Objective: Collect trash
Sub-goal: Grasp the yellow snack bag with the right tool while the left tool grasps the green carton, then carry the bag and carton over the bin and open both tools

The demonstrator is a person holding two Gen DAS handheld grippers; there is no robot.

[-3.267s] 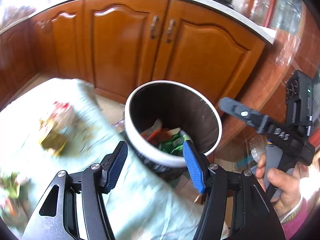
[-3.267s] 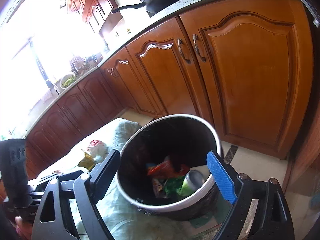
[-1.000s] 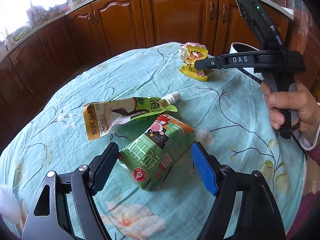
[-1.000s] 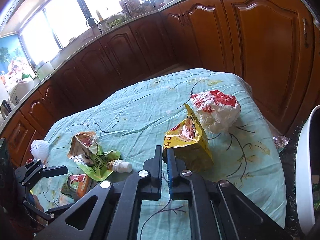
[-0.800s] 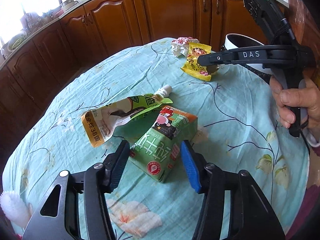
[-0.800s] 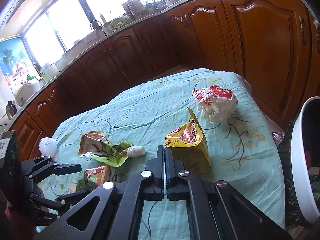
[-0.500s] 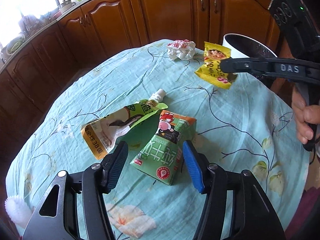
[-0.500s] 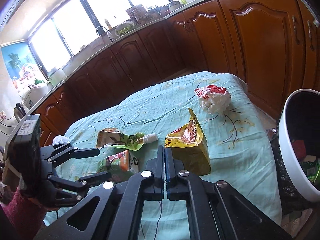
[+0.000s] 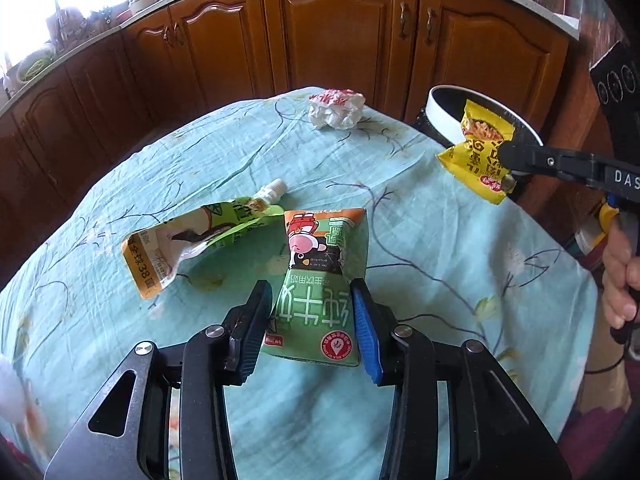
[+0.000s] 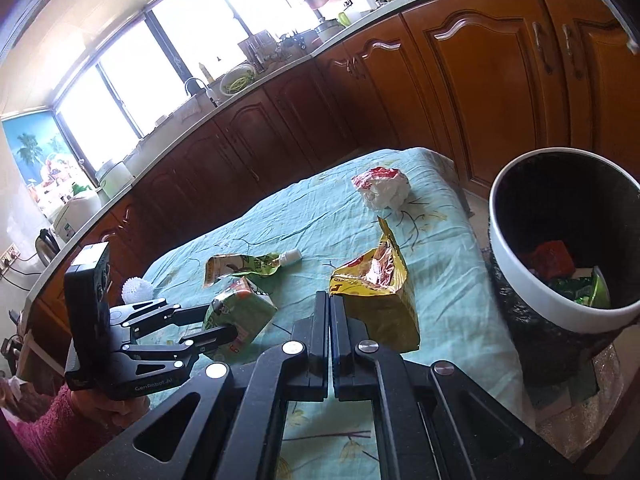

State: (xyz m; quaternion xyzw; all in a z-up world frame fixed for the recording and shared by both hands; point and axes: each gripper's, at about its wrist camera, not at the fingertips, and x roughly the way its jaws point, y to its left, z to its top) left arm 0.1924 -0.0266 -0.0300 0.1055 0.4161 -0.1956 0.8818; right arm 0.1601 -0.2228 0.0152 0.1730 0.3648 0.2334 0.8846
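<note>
My left gripper (image 9: 314, 300) is shut on a green milk carton (image 9: 320, 284), which also shows in the right wrist view (image 10: 240, 308). My right gripper (image 10: 330, 300) is shut on a yellow snack bag (image 10: 380, 300) and holds it above the table near the bin; the bag also shows in the left wrist view (image 9: 480, 156). The white-rimmed trash bin (image 10: 520, 256) stands to the right of the table with trash inside; its rim shows in the left wrist view (image 9: 440, 116). A flattened green spout pouch (image 9: 188, 240) and a crumpled red-and-white wrapper (image 9: 336, 110) lie on the table.
The table wears a light blue flowered cloth (image 9: 440, 240). Brown kitchen cabinets (image 9: 340, 36) run behind the table and bin. A white spiky ball (image 10: 138, 290) lies at the table's near left edge.
My left gripper has closed on the milk carton. My right gripper has lifted the yellow bag off the table and carried it toward the bin.
</note>
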